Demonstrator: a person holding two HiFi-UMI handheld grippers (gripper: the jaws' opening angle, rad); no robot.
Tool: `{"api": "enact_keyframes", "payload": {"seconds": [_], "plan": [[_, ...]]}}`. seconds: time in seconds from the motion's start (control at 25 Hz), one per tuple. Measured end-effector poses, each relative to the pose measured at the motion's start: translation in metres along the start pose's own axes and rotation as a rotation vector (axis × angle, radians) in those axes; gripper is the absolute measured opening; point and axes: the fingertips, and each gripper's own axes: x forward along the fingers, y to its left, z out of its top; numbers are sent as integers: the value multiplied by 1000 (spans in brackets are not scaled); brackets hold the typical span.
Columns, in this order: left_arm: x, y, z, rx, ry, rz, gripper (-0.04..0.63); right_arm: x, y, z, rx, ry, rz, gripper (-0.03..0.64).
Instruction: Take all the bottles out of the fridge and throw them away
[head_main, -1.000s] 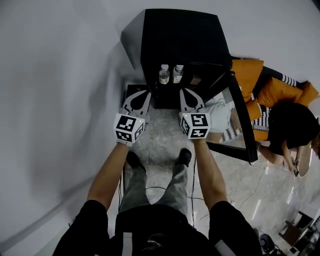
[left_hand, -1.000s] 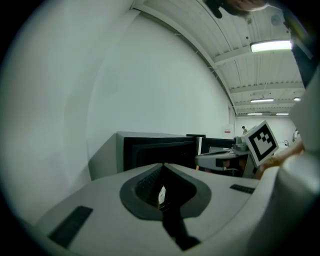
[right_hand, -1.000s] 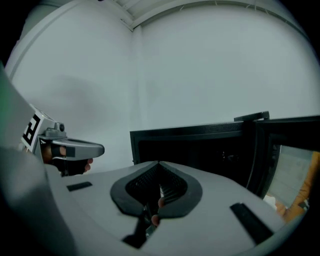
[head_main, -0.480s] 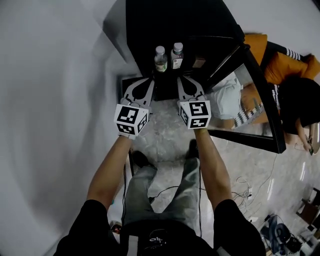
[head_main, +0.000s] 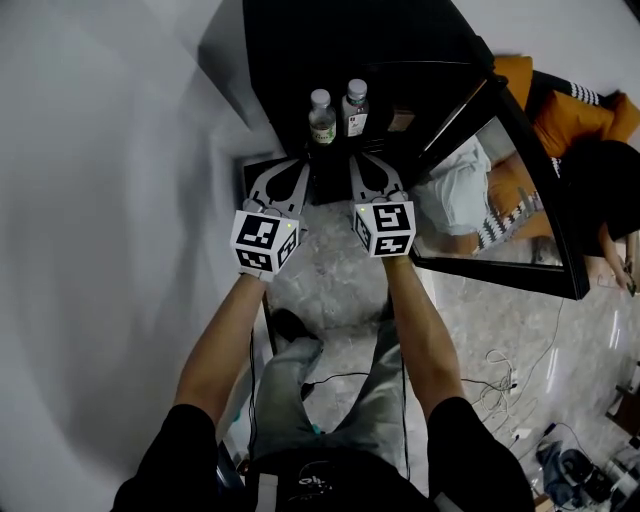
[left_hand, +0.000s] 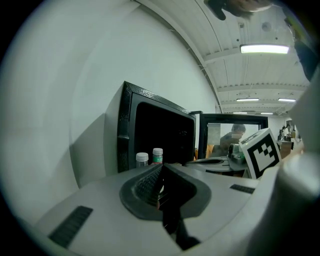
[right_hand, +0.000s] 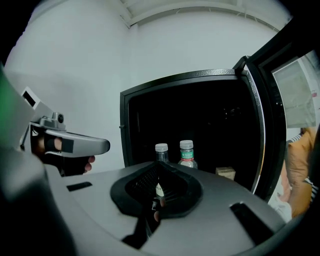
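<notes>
bottles (head_main: 321, 117) stand just past the left tool (head_main: 288, 165) and right tool (head_main: 368, 165), both with jaws pressed together, empty. the two are clear, white-capped, side by side at the front of the open black fridge (head_main: 340, 40), a small box (right_hand: 226, 172) beside them, door (head_main: 500, 210) swung right. since a second ago both tools have sunk nearer the opening.

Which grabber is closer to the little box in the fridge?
Right. The right gripper points in just left of the small box; the left gripper is further left, past the bottles.
</notes>
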Motion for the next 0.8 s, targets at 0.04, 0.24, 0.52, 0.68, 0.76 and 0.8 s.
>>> {"api": "enact_keyframes", "payload": {"seconds": [0.04, 0.24, 0.52, 0.68, 0.76, 0.8], "plan": [[1, 2, 1, 1, -2, 0, 0, 6, 1, 2, -2, -10, 0, 0], [10, 16, -2, 15, 2, 1, 0, 44, 5, 6, -23, -32, 16, 83], [15, 41, -7, 11, -8, 20, 0, 102, 8, 5, -76, -2, -9, 193], [15, 50, -4, 8, -19, 20, 0, 128, 7, 8, -106, 30, -57, 216], [14, 55, -3, 11, -21, 18, 0, 138, 6, 7, -107, 53, -73, 222], [14, 57, -3, 12, -22, 17, 0, 142, 6, 7, -105, 58, -77, 222]]}}
